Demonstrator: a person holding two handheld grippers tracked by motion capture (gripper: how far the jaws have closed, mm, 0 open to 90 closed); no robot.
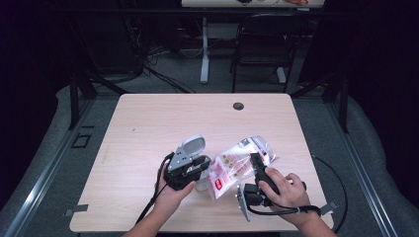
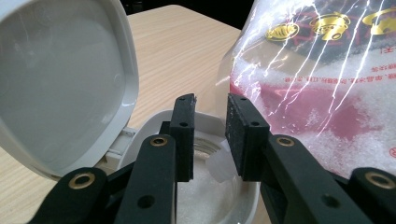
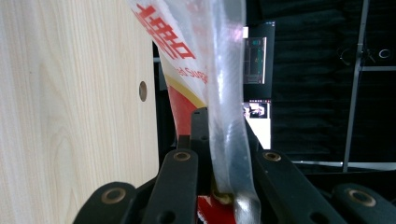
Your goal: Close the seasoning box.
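A clear plastic bag of white sugar [image 1: 236, 164] with red print hangs tilted over the table. My right gripper [image 1: 255, 162] is shut on its edge, and the film runs up between the pads [image 3: 223, 126] of that gripper. Left of it stands a small jar [image 1: 200, 184] with its white flip lid [image 1: 192, 145] swung up. My left gripper [image 1: 200, 165] sits over the jar's mouth. Its jaws [image 2: 212, 116] stand apart with nothing pinched. Below them are the white rim [image 2: 149, 125] and sugar inside. The lid [image 2: 60, 84] is at the left and the bag [image 2: 327, 93] at the right.
The wooden table [image 1: 148, 128] has a cable hole [image 1: 238, 106] near its far edge, also seen as a hole [image 3: 142, 91] in the right gripper view. Cables trail off the front edge. A dark chair [image 1: 262, 44] and a desk leg [image 1: 204, 49] stand beyond the table.
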